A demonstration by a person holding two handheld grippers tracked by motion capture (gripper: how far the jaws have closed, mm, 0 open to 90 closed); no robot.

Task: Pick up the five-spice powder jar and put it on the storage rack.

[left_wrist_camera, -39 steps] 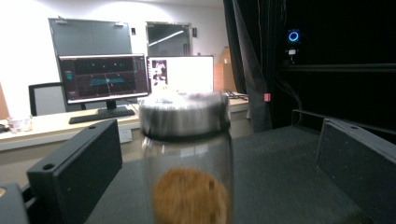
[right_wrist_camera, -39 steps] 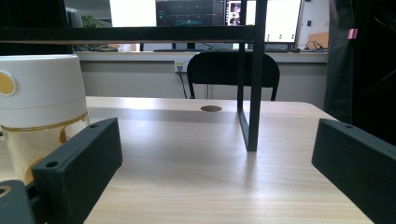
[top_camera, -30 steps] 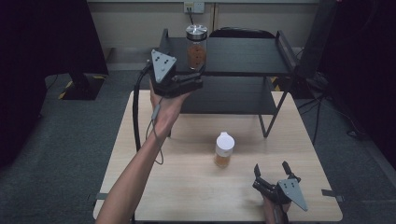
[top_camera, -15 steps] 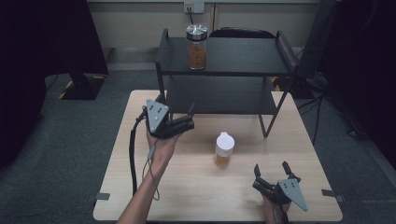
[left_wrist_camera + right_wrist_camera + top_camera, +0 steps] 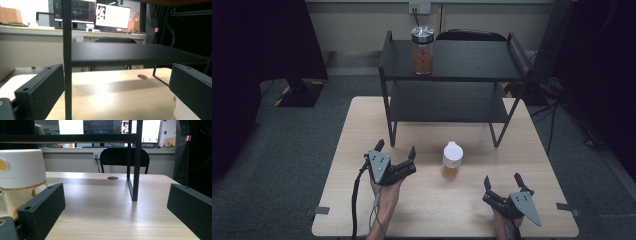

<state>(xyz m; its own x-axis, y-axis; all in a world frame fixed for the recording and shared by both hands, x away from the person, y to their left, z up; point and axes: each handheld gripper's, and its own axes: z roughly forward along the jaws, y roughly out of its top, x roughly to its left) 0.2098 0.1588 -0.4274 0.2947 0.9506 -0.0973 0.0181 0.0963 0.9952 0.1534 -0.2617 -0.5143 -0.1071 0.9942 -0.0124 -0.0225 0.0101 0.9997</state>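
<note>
A small bottle [image 5: 451,160] with a white cap and amber contents stands on the wooden table [image 5: 362,130], just in front of the black two-tier rack [image 5: 462,60]. A glass jar [image 5: 422,50] with a metal lid and orange-brown contents sits on the rack's top tier. My left gripper [image 5: 396,148] is held low to the left of the bottle, open and empty, facing the rack's front left leg [image 5: 67,62]. My right gripper [image 5: 502,179] rests near the table's front right, open and empty. In the right gripper view the bottle [image 5: 22,182] stands ahead at the left, beyond the left jaw.
The rack's lower tier [image 5: 137,56] spans the left gripper view, with bare tabletop under it. A rack leg [image 5: 135,170] stands ahead of the right gripper. A dark chair [image 5: 123,157] sits behind the table. Bare table lies between the two grippers.
My left gripper came down and back from the rack's top tier to the table, left of the bottle. The right gripper, bottle and jar stayed put.
</note>
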